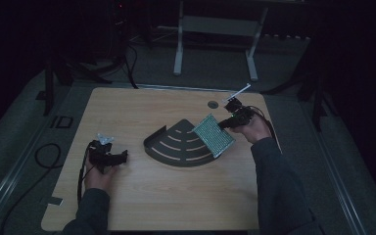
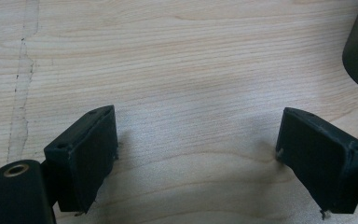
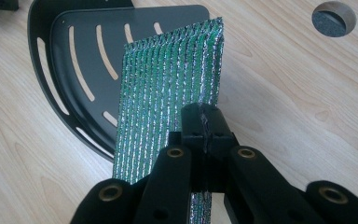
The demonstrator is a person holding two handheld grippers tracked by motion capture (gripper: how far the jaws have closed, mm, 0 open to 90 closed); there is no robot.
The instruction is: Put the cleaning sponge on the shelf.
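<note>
We see the flat green-and-silver woven scouring pad (image 3: 168,93) pinched at its near edge by the right gripper (image 3: 204,122), whose jaws are clamped tight on it, holding it tilted over the right edge of the black fan-shaped slotted metal tray (image 1: 169,145). The left gripper (image 2: 196,154) rests on the light wooden table (image 1: 147,196) with jaws spread wide and nothing between them, well apart from the tray.

Scrub pad (image 3: 168,88): green w/ silver glitter threads in lengthwise ribs. Corner shelf (image 3: 74,28): black, curved slots showing wood thru. Table (image 2: 177,56): light wood grain, darker crack-like streak at one side. Both grippers black, brass-coloured screw holes; right gripper (image 3: 204,122), left gripper (image 2: 196,154).
</note>
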